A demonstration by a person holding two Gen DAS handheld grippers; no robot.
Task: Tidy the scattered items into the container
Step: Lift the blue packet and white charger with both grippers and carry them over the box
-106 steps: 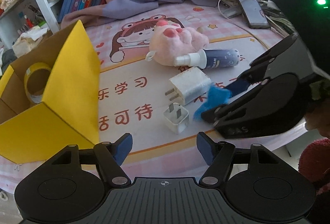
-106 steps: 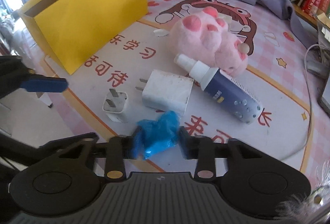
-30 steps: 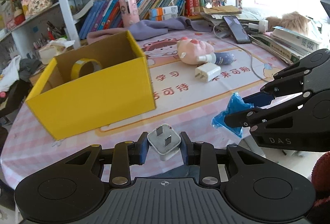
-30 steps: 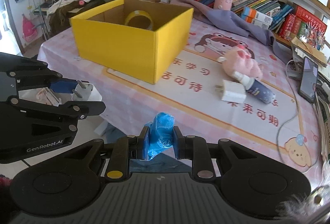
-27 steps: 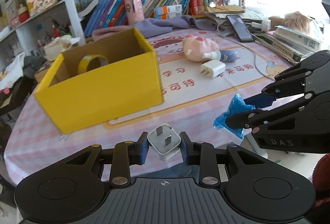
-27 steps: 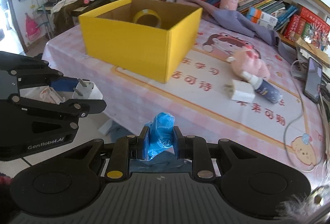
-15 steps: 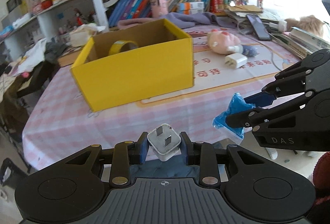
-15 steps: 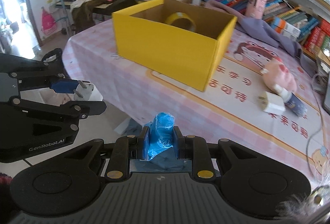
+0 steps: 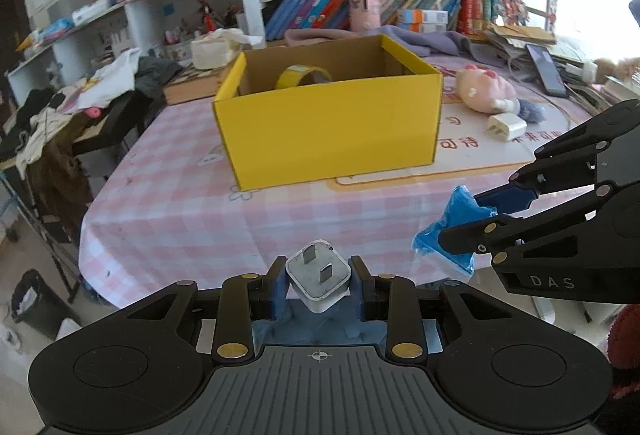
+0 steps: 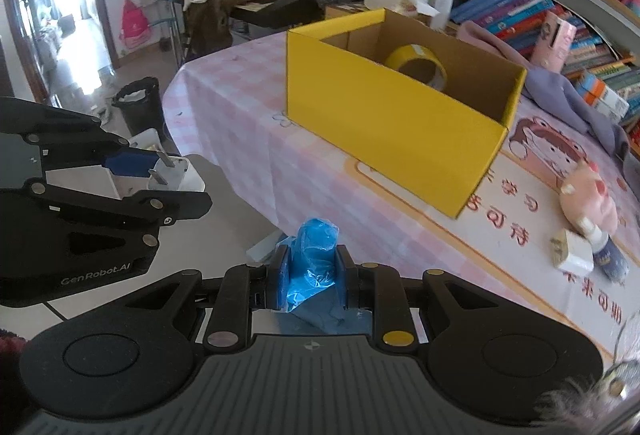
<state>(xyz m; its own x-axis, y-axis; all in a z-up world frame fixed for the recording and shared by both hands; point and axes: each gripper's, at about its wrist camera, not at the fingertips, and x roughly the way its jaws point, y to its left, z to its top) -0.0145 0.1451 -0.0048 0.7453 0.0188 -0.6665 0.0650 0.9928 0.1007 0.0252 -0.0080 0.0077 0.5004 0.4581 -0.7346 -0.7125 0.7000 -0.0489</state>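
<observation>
My left gripper (image 9: 319, 281) is shut on a small white plug adapter (image 9: 319, 274), held off the table's near edge; it also shows in the right wrist view (image 10: 176, 173). My right gripper (image 10: 312, 267) is shut on a crumpled blue plastic bag (image 10: 314, 255), seen too in the left wrist view (image 9: 452, 231). The open yellow box (image 9: 328, 123) stands on the table ahead with a yellow tape roll (image 9: 304, 77) inside. A pink plush pig (image 9: 486, 91), a spray bottle (image 9: 528, 113) and a larger white charger (image 9: 506, 126) lie right of the box.
The table has a pink checked cloth (image 9: 180, 203) with a cartoon mat. Bookshelves (image 9: 400, 3) and a purple cloth (image 9: 432, 39) stand behind. A phone (image 9: 546, 69) and papers lie at the far right. A black bin (image 10: 140, 107) and a clothes-covered desk stand left of the table.
Both grippers, still holding their items, have swung left and back from the table. The box now sits centred ahead and looks farther away.
</observation>
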